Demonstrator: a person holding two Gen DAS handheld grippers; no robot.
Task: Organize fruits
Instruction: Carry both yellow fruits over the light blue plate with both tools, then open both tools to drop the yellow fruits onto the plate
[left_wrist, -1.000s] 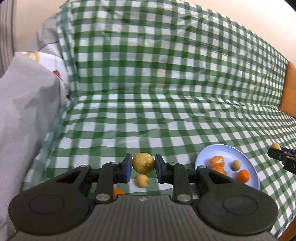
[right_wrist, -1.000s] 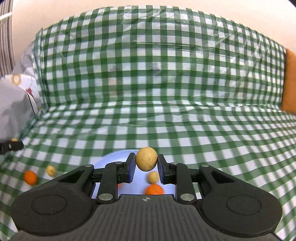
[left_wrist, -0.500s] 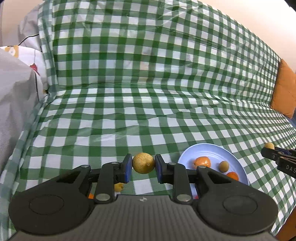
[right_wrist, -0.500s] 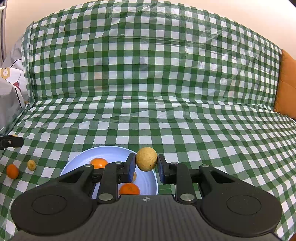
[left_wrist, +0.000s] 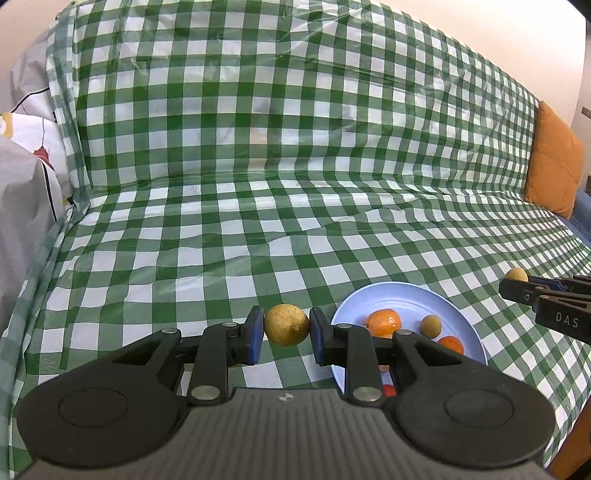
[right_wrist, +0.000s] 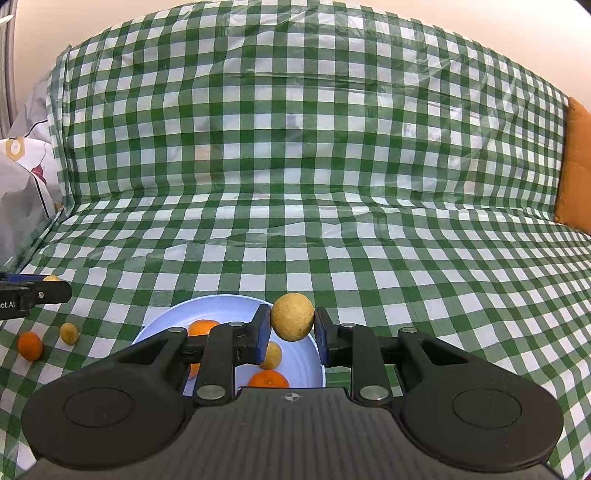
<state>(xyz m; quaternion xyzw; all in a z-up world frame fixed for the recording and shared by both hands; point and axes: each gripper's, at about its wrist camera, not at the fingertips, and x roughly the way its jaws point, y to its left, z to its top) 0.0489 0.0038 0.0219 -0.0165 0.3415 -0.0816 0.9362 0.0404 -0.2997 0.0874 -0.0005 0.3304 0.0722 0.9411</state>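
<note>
My left gripper (left_wrist: 286, 331) is shut on a round yellow-brown fruit (left_wrist: 284, 322), held just left of the light blue plate (left_wrist: 402, 291). On the plate lie two oranges (left_wrist: 384, 322) and a small yellow-green fruit (left_wrist: 431, 325). My right gripper (right_wrist: 292, 334) is shut on a yellow fruit (right_wrist: 293, 320) above the plate's (right_wrist: 207, 303) right rim. An orange (right_wrist: 30, 345) and a small yellow fruit (right_wrist: 69, 333) lie loose on the cloth left of the plate. Each gripper also shows at the edge of the other's view, the right gripper (left_wrist: 517, 282) and the left gripper (right_wrist: 50, 285).
A green-checked cloth (left_wrist: 258, 240) covers the sofa seat and backrest. An orange cushion (left_wrist: 554, 170) stands at the right end, and grey and white bedding (left_wrist: 26, 192) is piled at the left. The seat's front edge runs close behind the plate at lower right.
The left gripper has carried its fruit to the right, closer to the plate; the loose fruits under it have dropped out of its view. The right wrist view now shows more of the plate.
</note>
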